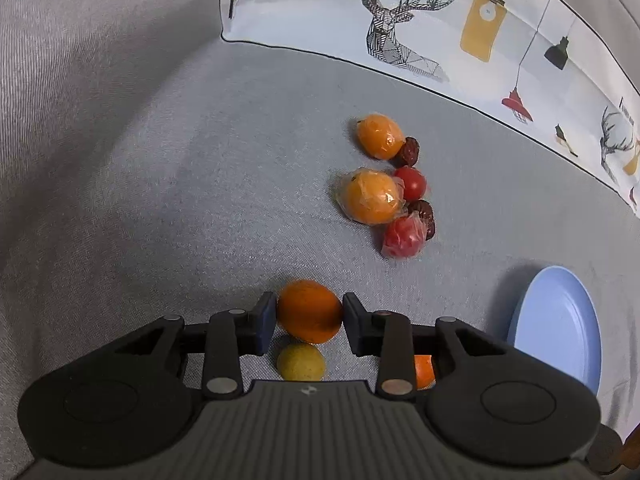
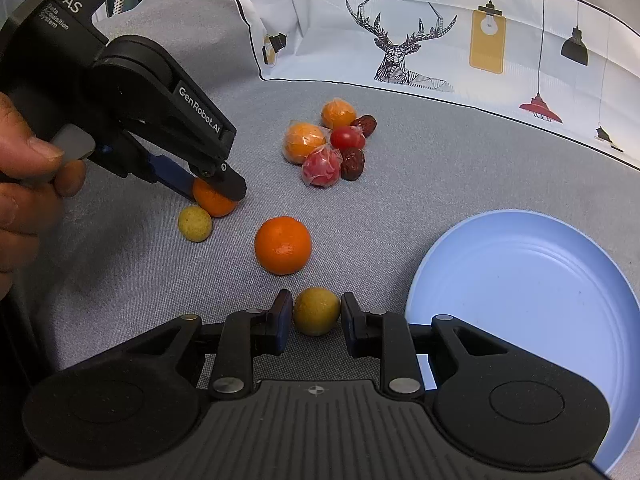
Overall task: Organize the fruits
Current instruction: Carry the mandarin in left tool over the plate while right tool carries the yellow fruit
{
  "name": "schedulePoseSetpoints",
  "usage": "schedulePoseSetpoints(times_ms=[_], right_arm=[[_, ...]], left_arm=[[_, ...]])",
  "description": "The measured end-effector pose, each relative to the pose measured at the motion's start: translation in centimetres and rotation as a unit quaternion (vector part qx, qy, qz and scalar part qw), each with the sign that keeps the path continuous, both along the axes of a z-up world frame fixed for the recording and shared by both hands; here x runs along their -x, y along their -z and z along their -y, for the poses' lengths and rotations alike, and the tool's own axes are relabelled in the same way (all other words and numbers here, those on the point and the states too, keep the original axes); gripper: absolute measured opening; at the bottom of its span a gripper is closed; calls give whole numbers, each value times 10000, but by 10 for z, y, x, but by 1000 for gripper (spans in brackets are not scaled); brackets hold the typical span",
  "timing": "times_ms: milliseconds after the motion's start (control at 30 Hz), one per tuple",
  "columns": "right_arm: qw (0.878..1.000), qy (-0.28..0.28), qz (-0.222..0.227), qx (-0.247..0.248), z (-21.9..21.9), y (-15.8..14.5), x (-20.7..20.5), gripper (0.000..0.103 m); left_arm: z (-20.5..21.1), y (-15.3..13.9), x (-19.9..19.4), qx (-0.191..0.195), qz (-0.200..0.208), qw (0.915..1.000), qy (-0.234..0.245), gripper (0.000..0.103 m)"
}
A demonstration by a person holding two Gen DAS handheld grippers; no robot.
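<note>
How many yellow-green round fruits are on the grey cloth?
2. One yellow-green fruit sits between the right gripper's fingers. The other lies beside the orange in the left gripper. None seem hidden.

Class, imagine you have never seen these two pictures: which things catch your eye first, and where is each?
The left tongs clamp a small orange at left on the grey sofa cushion. A pale blue plate sits empty at right. Between the right tongs lies a yellow-green fruit, with a heap of wrapped fruits behind.
</note>
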State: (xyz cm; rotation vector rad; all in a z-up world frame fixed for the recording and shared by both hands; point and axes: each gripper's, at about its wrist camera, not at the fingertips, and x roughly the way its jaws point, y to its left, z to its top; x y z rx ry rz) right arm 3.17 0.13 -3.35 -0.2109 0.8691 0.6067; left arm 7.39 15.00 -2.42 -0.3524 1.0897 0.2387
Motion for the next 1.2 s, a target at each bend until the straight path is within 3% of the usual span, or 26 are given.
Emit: schedulePoseSetpoints(times_ms=[333, 567, 800, 933, 1100, 1200], right_arm=[[9997, 132, 173, -107, 0, -17, 0, 27], [9982, 381, 361, -303, 14, -42, -7, 27], [9913, 735, 1043, -335, 56, -97, -31, 27], [9836, 1084, 1421, -238, 90, -102, -38, 27], [9689, 2232, 837, -664, 142, -81, -54, 27], [9625, 2515, 700, -735, 155, -76, -62, 27]], left_arm=[[13, -27, 5, -232, 241, 9993, 194, 39], [37, -46, 9, -651, 513, 9948, 596, 39], [58, -56, 13, -829, 957, 9878, 911, 39], [73, -59, 14, -822, 1167, 9830, 1156, 39], [106, -57, 20, -864, 1337, 9726, 1695, 39], [132, -51, 22, -806, 1362, 9648, 2099, 39]])
